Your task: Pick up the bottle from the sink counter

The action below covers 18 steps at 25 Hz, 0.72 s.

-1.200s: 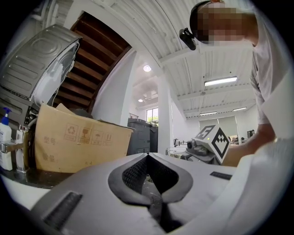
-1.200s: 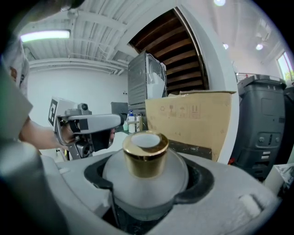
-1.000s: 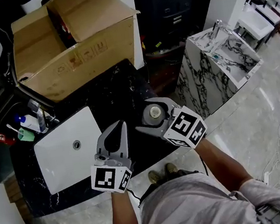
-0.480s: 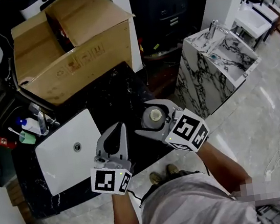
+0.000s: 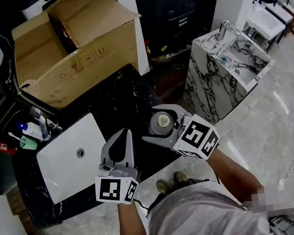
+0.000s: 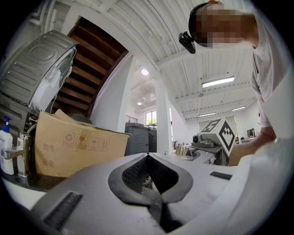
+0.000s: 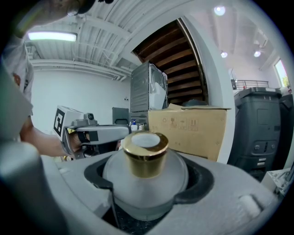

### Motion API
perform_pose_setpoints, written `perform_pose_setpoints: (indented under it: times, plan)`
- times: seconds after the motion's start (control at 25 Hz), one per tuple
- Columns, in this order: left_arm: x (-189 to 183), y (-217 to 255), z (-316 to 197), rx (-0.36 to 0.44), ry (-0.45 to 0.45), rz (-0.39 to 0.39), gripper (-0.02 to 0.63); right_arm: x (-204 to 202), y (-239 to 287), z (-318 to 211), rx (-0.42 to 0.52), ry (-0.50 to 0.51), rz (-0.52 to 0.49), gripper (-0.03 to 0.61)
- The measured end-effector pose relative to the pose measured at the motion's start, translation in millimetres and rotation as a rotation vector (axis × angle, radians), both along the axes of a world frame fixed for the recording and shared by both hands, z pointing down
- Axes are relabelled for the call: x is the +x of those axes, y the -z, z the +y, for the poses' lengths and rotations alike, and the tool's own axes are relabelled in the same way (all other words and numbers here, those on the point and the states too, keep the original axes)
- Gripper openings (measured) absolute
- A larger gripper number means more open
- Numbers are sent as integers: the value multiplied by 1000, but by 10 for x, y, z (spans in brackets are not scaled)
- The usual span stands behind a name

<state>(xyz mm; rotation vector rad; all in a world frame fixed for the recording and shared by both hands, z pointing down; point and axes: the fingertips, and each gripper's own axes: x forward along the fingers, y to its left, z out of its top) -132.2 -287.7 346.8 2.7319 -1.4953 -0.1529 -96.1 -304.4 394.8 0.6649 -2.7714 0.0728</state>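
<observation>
A round frosted bottle (image 7: 146, 181) with a gold cap (image 7: 145, 152) sits between the jaws of my right gripper (image 7: 149, 193), which is shut on its body. In the head view the same bottle (image 5: 162, 122) shows over the black counter (image 5: 125, 101), right of the white sink (image 5: 68, 158), with the right gripper (image 5: 162, 125) wrapped round it. My left gripper (image 5: 119, 141) hovers beside it over the sink's right edge, shut with nothing in it; in the left gripper view its jaws (image 6: 148, 176) meet at the tips.
A large open cardboard box (image 5: 76, 40) stands at the back of the counter. Small bottles and a tap (image 5: 32, 130) stand left of the sink. A marble basin unit (image 5: 226, 65) stands to the right, across a gap of floor.
Almost nothing differs: the right gripper with the bottle has shifted slightly, and the left gripper has stayed put.
</observation>
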Motion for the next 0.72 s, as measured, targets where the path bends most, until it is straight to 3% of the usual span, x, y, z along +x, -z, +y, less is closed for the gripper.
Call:
perform_pose_setpoints:
  times: [0.72]
  plan:
    - [45,-4,49,-5,6,-3,0,41,36,41,2,8,-5,337]
